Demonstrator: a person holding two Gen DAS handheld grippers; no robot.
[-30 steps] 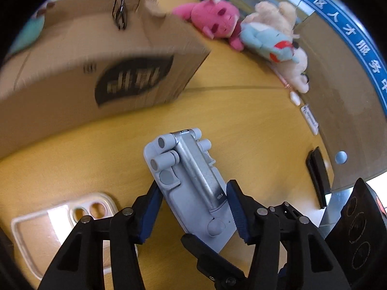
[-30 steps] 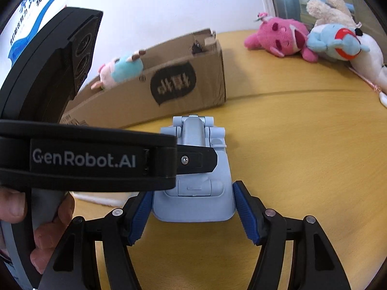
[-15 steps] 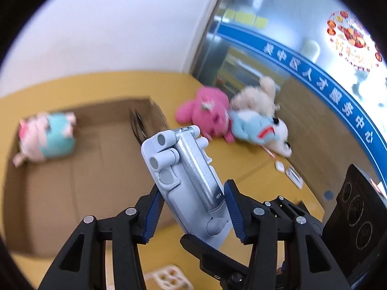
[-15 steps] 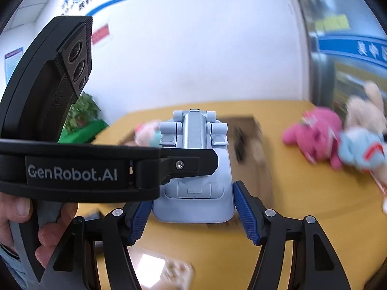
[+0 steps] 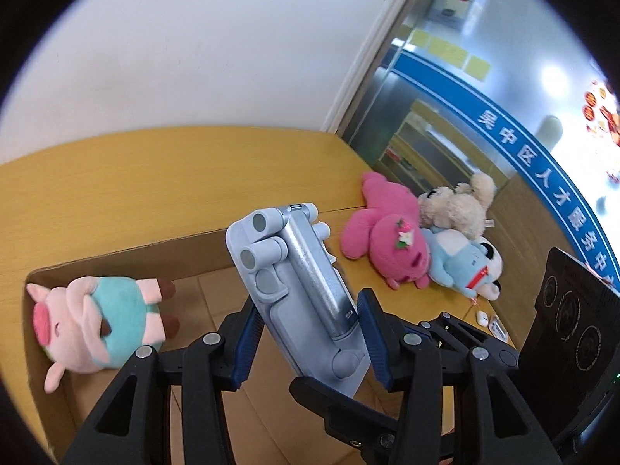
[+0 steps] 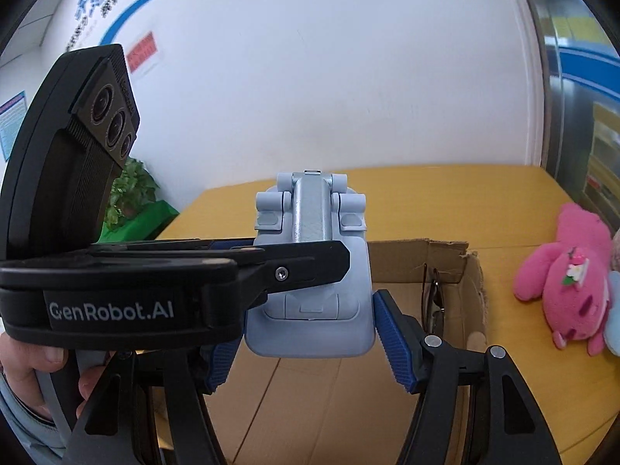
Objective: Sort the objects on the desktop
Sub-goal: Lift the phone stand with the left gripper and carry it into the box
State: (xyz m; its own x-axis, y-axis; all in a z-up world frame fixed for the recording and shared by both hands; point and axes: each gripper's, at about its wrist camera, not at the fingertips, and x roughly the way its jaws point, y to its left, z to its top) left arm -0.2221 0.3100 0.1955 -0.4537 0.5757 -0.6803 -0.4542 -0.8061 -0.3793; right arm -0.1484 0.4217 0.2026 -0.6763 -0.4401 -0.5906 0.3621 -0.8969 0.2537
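A grey folding phone stand point(image 5: 298, 294) is held in the air above an open cardboard box point(image 5: 217, 259). My left gripper point(image 5: 306, 337) is shut on the stand's sides. My right gripper point(image 6: 310, 345) is shut on the stand's base point(image 6: 310, 333), with the left gripper's body point(image 6: 116, 283) crossing in front of it. A pink-and-teal pig plush point(image 5: 97, 321) lies inside the box at its left end. Black glasses point(image 6: 434, 298) lean against the box's right wall.
A pink plush point(image 5: 387, 248), a cream plush point(image 5: 457, 201) and a light-blue plush point(image 5: 461, 259) lie on the yellow table point(image 5: 174, 178) right of the box. Small white items point(image 5: 492, 321) lie near the table's right edge. A white wall stands behind.
Both grippers have lifted the stand off the table and carried it over the open box. The phone case seen on the table earlier is out of view.
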